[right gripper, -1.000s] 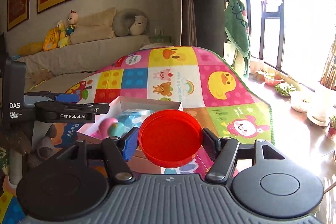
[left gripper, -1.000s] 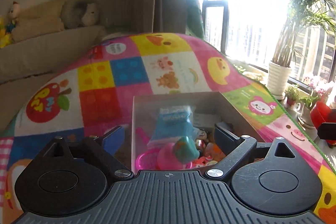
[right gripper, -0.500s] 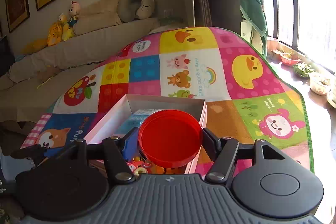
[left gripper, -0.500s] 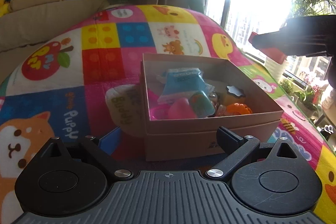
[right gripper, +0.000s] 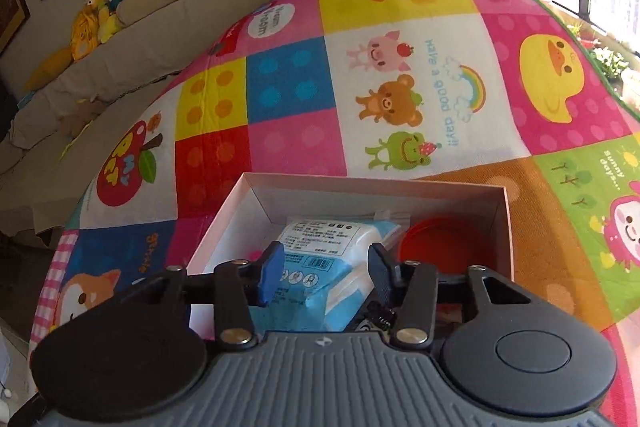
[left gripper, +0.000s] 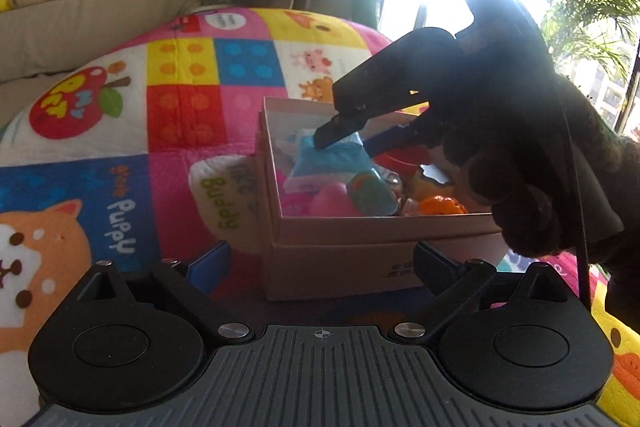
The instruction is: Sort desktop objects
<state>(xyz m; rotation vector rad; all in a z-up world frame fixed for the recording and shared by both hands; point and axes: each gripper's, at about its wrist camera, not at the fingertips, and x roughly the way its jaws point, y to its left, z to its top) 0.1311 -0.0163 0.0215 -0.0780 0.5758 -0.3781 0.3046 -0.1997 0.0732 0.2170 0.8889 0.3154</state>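
1. Blue pads tip the right gripper (right gripper: 324,273), which hangs over the open cardboard box (right gripper: 507,227); its jaws are closing with nothing between them, so it grasps nothing.
2. Just under those fingers lies one blue-and-white wipes pack (right gripper: 320,247), and beside it, toward the box's far right corner, rests one red lid (right gripper: 444,247), free of the gripper and inside the box.
3. Seen from the left wrist, the right gripper (left gripper: 344,135) reaches in from the right, held by a dark-gloved hand (left gripper: 520,155), its tips over the wipes pack (left gripper: 332,159).
4. Spread wide and empty, the left gripper (left gripper: 320,267) waits low in front of the box's (left gripper: 360,227) near wall, touching nothing as far as I can tell.
5. Also in the box: one pink toy (left gripper: 330,201), one green-blue toy (left gripper: 370,193), one orange toy (left gripper: 442,205), and a few smaller pieces too crowded to count.
6. Outside the box, the patchwork play mat (right gripper: 400,67) carries no loose objects in either view, so the sorting looks close to finished; anything left would lie out of frame.
7. Counted: two grippers, one box, one lid, one wipes pack.
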